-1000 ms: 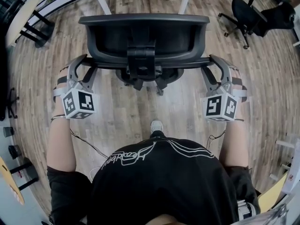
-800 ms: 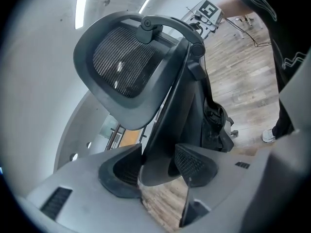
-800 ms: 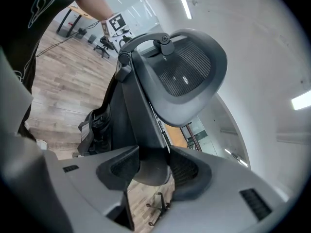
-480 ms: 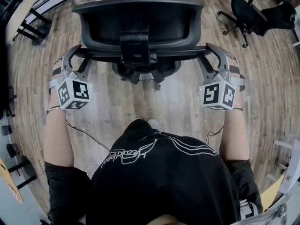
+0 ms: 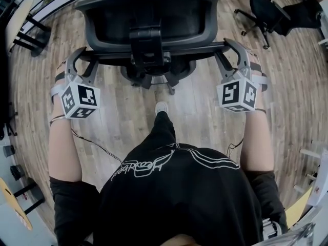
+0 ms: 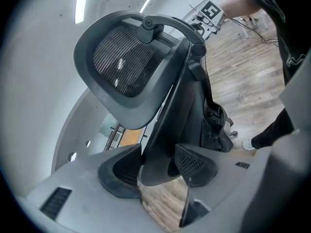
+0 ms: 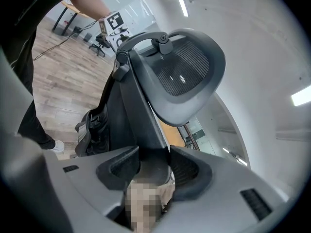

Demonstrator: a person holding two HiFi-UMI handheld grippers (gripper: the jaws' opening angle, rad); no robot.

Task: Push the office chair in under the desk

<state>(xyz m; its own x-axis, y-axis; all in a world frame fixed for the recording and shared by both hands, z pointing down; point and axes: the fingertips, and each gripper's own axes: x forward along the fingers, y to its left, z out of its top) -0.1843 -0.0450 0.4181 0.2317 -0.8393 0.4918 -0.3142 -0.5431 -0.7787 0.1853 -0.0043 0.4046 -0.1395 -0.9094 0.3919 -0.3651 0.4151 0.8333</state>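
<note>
Your left gripper [image 6: 158,166] clamped on the office chair [image 5: 148,19] at its back's left edge, your right gripper [image 7: 153,166] clamped on the right edge, chair standing on the wooden floor [image 5: 195,106] just ahead of you

Bright, even light from ceiling strip lights [image 6: 82,4]; faint shadows on the wooden floor [image 5: 128,122]. Small glints mark the office chair [image 6: 121,67] at its headrest mesh. Fisheye bending throughout; gripper views show dark vignetted corners.
</note>
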